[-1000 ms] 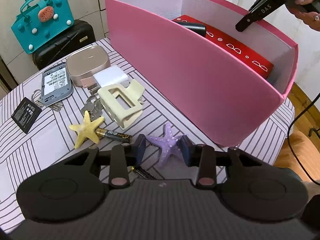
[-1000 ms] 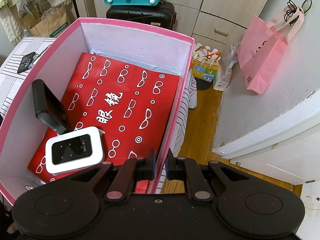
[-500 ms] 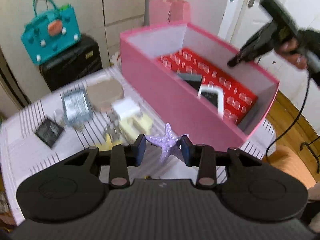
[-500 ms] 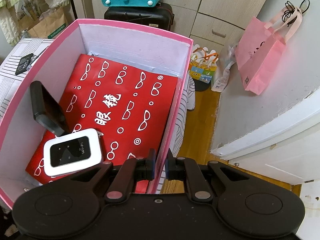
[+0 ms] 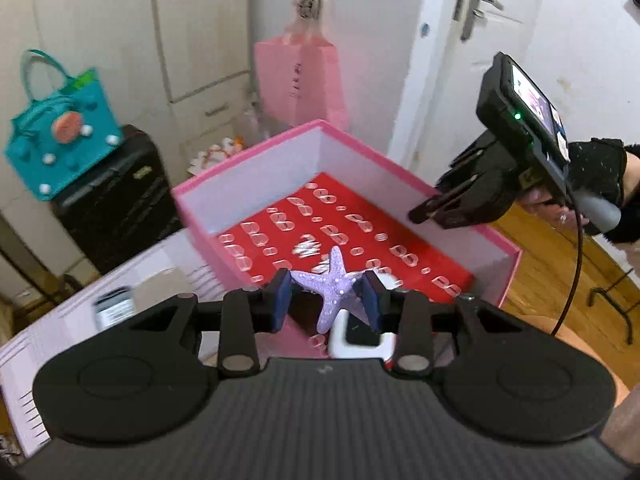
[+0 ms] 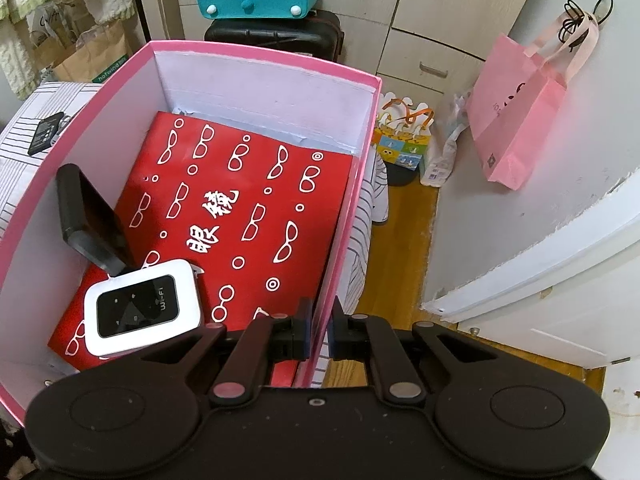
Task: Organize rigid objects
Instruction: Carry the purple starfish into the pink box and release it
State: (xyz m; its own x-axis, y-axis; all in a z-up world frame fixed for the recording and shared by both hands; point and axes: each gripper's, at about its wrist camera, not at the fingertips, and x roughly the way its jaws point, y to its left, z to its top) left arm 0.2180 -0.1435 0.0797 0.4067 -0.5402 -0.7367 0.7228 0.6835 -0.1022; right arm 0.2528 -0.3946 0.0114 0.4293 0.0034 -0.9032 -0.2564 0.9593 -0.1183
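**Starfish held over the box**

The left gripper [image 5: 327, 300] held a purple starfish [image 5: 335, 289] between its blue pads, pressing on two side arms. The starfish stood roughly upright in the grip: one arm pointed up and away from the camera toward the box floor beyond, and its longest visible arm hung down toward the camera. Its long axis ran up-and-down in the left wrist view, across the line between the pads. It was off the table, in front of the near wall of the pink box [image 5: 248, 168], above a white router [image 5: 360, 342] lying inside.

The right gripper [image 6: 318, 330] had its fingers nearly together, clamped on the box's right wall, one pad inside and one outside. In the left wrist view it showed at the right, held by a hand in a black glove [image 5: 600, 176], its tip at the far rim of the box.

Inside the box lay a red sheet [image 6: 256, 208] printed with white spectacles, long side running away from the right camera. A black slab [image 6: 90, 220] leaned against the left wall, and the router lay flat at the near left corner, touching the slab's lower end. The striped table [image 5: 132, 312] was blurred.
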